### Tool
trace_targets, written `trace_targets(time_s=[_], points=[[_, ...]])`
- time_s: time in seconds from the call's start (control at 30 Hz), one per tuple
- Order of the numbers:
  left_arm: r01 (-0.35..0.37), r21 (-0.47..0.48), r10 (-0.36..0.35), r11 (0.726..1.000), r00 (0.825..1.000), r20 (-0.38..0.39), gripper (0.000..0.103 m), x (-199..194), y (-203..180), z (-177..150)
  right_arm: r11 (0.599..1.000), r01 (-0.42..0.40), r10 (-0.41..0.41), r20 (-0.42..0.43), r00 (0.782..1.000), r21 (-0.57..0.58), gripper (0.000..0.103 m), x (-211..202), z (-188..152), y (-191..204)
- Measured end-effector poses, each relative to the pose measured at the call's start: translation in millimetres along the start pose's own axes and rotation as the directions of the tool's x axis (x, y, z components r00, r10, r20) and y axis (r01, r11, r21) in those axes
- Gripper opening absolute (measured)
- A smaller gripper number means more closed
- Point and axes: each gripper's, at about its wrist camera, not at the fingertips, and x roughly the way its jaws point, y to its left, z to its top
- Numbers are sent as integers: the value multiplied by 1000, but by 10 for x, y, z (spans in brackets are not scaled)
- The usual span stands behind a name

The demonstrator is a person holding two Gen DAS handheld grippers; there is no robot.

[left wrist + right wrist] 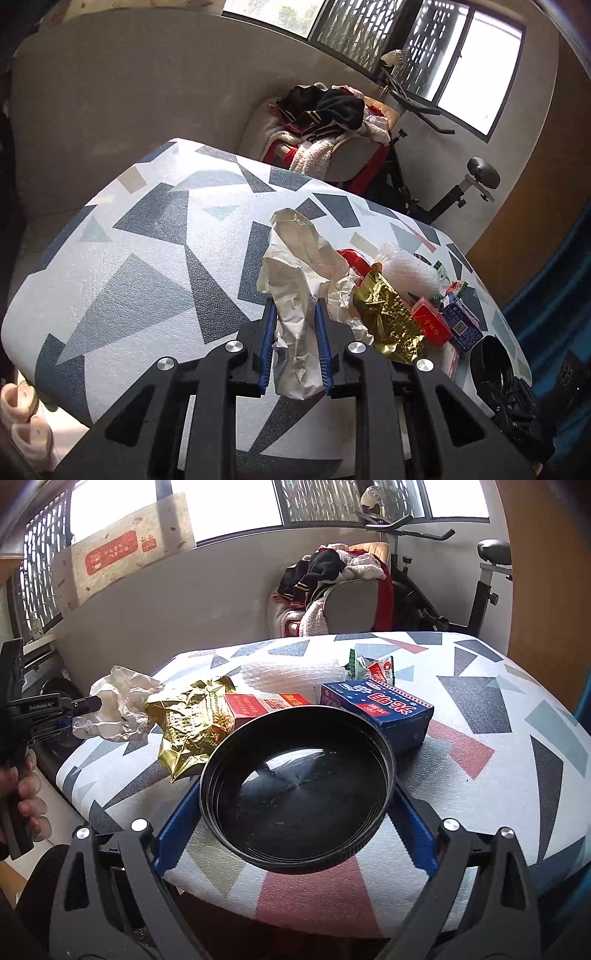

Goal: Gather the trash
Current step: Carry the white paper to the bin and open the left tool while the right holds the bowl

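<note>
My left gripper [295,306] is shut on a crumpled white paper [299,273] at the near left of the trash pile; the paper also shows in the right wrist view [118,701] with the left gripper [79,710] on it. My right gripper [295,794] is shut on a black round bowl [295,794], held over the patterned table [480,720]; the bowl also shows in the left wrist view [491,365]. Beside the paper lie a gold foil bag [388,317], a red box [430,325], a blue box [376,709], white foam mesh [291,672] and a green-white wrapper [369,666].
A grey sofa back [110,92] stands behind the table. A chair piled with clothes [332,587] and an exercise bike [480,583] stand by the window. A cardboard box [129,542] leans on the sill. The table's left half [129,258] is bare.
</note>
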Motion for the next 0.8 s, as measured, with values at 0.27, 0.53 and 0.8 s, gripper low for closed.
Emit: trace_targets(time_s=[0.27, 0.53, 0.8], points=[[-92, 6, 92, 996, 995, 38, 20, -140, 254, 52, 1000, 3, -3, -9, 1000, 8, 93, 16, -17, -22], [-36, -6, 36, 999, 999, 21, 20, -311, 270, -192, 1000, 3, -3, -5, 1000, 21, 93, -24, -9, -36], [107, 109, -109, 988, 994, 13, 20, -557, -114, -454, 1000, -3, 2, 32, 999, 18, 93, -265, 23, -6]])
